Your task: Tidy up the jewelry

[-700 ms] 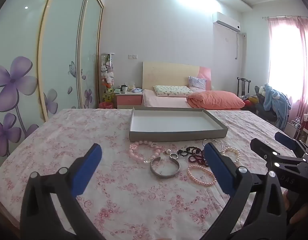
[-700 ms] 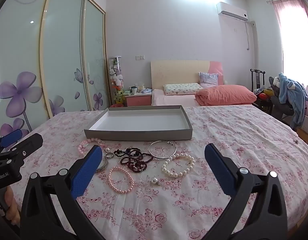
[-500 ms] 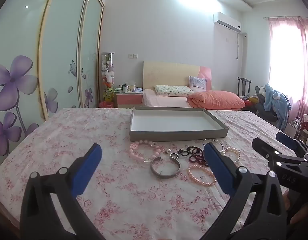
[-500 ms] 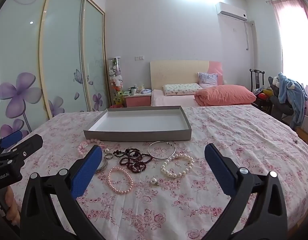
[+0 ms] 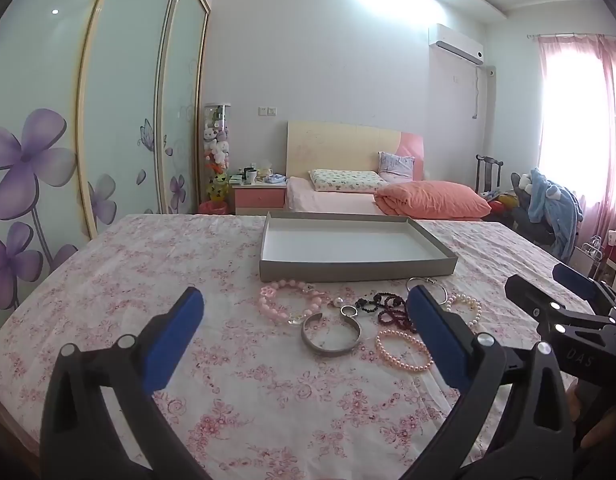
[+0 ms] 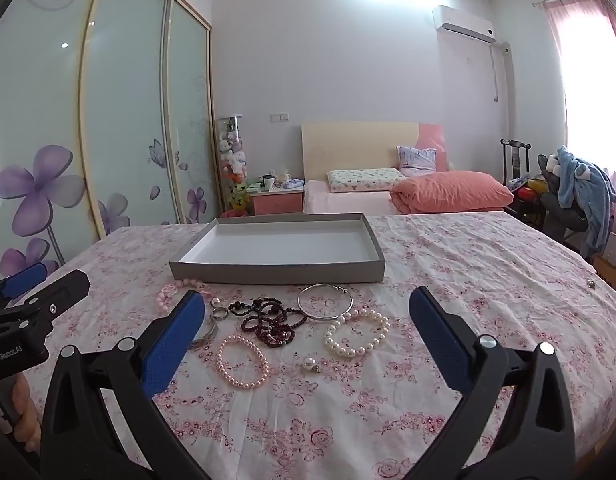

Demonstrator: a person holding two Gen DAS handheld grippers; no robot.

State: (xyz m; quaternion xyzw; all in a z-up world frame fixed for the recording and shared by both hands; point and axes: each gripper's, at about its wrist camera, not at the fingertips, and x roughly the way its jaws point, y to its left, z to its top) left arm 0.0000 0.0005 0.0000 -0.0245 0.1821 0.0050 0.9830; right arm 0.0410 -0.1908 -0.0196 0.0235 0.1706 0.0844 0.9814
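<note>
On the floral tablecloth [image 6: 468, 280], jewelry [image 6: 275, 322] lies before a bed [image 6: 388, 196].

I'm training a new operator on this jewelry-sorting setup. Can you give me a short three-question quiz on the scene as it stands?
1. True or false: the grey tray already holds jewelry.
2. Which lies nearest the tray: (a) silver hoop bangle, (b) white pearl bracelet, (c) loose pearl pendant?
3. How do the jaws of the left gripper and right gripper stand?

Key: 1. False, it is empty. 2. a. 3. Both wide open, holding nothing.
</note>
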